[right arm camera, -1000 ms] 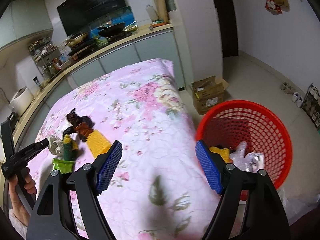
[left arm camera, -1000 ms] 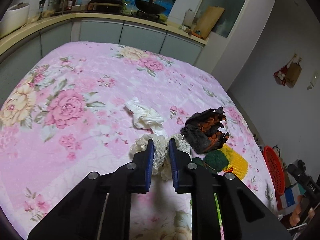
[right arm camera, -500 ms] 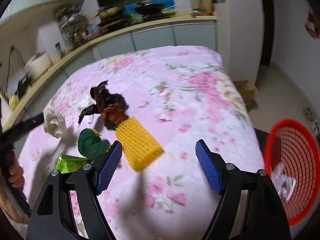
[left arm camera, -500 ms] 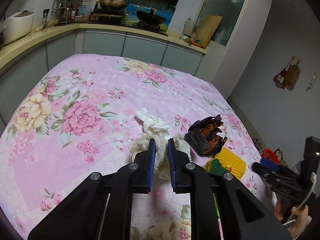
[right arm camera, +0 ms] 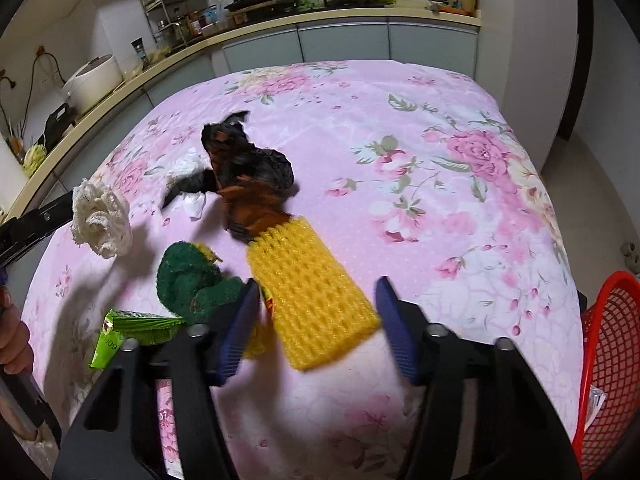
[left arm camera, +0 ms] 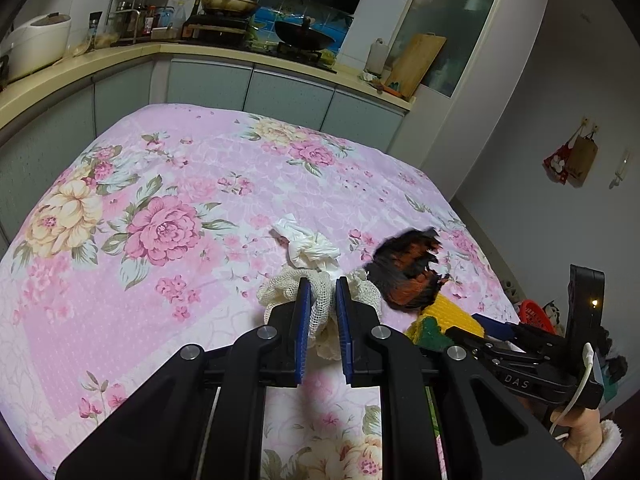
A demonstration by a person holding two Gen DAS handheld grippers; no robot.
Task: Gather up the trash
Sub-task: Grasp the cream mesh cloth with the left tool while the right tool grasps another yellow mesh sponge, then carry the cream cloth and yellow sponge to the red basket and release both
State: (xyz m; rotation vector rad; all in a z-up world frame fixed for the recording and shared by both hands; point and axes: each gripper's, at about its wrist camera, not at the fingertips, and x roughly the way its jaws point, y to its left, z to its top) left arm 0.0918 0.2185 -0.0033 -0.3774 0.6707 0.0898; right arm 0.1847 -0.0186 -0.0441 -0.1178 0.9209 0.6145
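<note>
Two grippers work over a table covered by a pink floral cloth (left arm camera: 168,184). Legible writing is limited: the letters "DAS" appear on the body of the right gripper as seen from the left wrist view. The green wrapper (right arm camera: 132,330) carries printing too blurred to read.

Left gripper (left arm camera: 322,320): jaws nearly closed, blue pads clamped on a cream mesh rag (left arm camera: 320,304). The rag bulges out on both sides of the pads and appears lifted clear of the cloth in the right wrist view (right arm camera: 102,220).

Right gripper (right arm camera: 316,328): jaws partly open and just closing in. The yellow foam net (right arm camera: 316,300) lies between the pads. The left pad is blurred at the net's edge; the right pad stands apart from it. No grip is established.

Item positions relative to the tools:
- Crumpled white tissue (left arm camera: 308,246) lies just beyond the left gripper's tips.
- Black and orange wrapper (right arm camera: 248,176) touches the far end of the net.
- Green scouring pad (right arm camera: 192,280) sits just left of the right gripper's left pad, with the green wrapper beside it.
- Red basket (right arm camera: 608,360) stands off the table's edge, to the right of the right gripper.
</note>
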